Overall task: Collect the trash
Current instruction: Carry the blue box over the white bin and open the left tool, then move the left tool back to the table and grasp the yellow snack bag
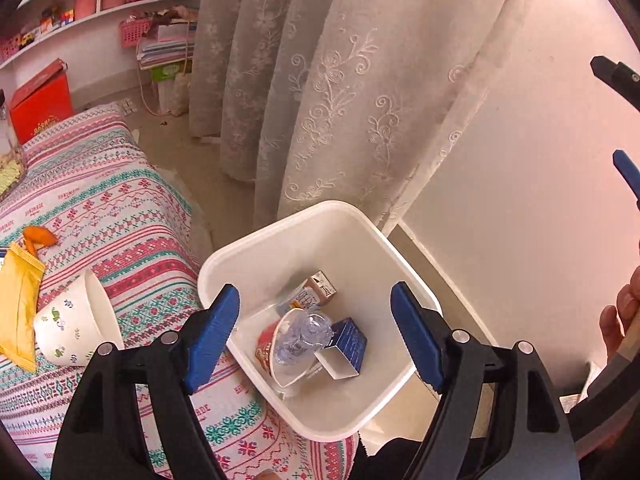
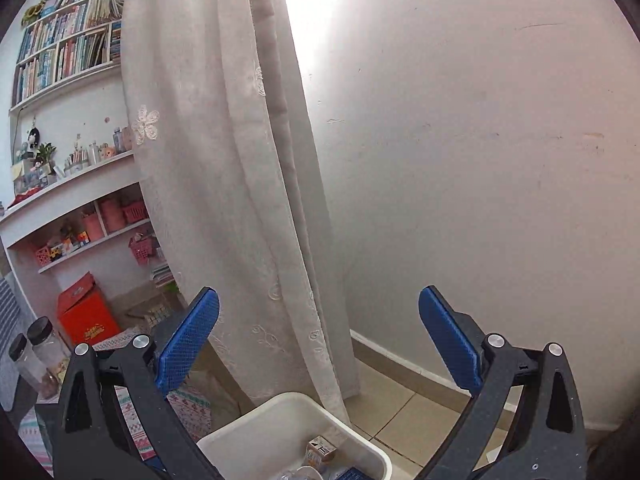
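A white square bin [image 1: 360,228] stands beside the table and holds a crushed clear bottle [image 1: 302,338], a small brown carton [image 1: 318,290], a blue box [image 1: 348,344] and a red cup [image 1: 266,350]. My left gripper [image 1: 316,332] is open and empty above the bin. On the patterned tablecloth [image 1: 120,216] lie a white paper bowl [image 1: 76,320] on its side, a yellow wrapper [image 1: 18,304] and an orange scrap [image 1: 38,236]. My right gripper [image 2: 320,336] is open and empty, high above the bin [image 2: 280,412]; its fingertips [image 1: 626,168] show at the left view's right edge.
A lace curtain [image 1: 320,80] hangs just behind the bin, next to a plain wall [image 2: 480,160]. Shelves with pink baskets [image 1: 136,32] and a red box [image 1: 40,104] stand at the far left. Two dark-lidded jars [image 2: 36,352] stand on the table.
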A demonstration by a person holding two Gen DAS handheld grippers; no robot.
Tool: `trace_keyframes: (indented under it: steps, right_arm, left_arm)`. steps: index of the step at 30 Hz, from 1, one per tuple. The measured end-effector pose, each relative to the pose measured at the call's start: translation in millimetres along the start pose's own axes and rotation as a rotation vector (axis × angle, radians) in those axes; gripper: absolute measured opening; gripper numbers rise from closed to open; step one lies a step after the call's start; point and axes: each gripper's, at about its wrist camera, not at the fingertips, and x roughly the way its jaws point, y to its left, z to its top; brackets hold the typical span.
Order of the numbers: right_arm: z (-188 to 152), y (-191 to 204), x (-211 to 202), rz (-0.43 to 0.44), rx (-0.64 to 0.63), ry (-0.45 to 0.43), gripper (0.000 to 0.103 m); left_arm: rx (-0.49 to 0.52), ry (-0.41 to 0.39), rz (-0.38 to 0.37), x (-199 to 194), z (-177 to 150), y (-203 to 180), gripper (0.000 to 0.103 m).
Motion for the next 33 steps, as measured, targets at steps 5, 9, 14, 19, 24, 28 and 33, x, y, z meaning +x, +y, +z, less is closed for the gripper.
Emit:
trace_keyframes:
  steps: [5,9,14,19,24,28,33]
  right_arm:
    - [-7.4,29.2,0.6,0.038,-0.069,0.033,0.096]
    - [-15.8,57.3,3.8,0.071,-0.126,0.068,0.096]
    - [-30.6,94.2,10.4,0.113,-0.207,0.130,0.096]
    - [-46.4,132.5,12.0,0.163,-0.288,0.187,0.096]
    - [-60.8,166.1,14.9,0.229,-0.332,0.270,0.096]
    - [-73.9,191.0,19.8,0.276,-0.351,0.345,0.096]
    - [-86.7,208.7,22.8,0.308,-0.357,0.424,0.096]
  left_arm:
    - [-0.003,-0.058,0.103,-27.8,2.7,29.3,0.080]
    - [-0.057,-0.077,0.170,-44.3,2.9,63.3,0.080]
    - [-0.141,-0.072,0.249,-57.5,-0.2,116.2,0.080]
    - [-0.198,-0.061,0.338,-69.7,-0.9,168.6,0.080]
    - [-0.220,-0.055,0.362,-83.5,3.2,211.6,0.080]
    - [-0.213,0.002,0.286,-82.8,11.3,236.8,0.080]
    - [-0.165,0.132,0.240,-64.0,20.7,255.3,0.079]
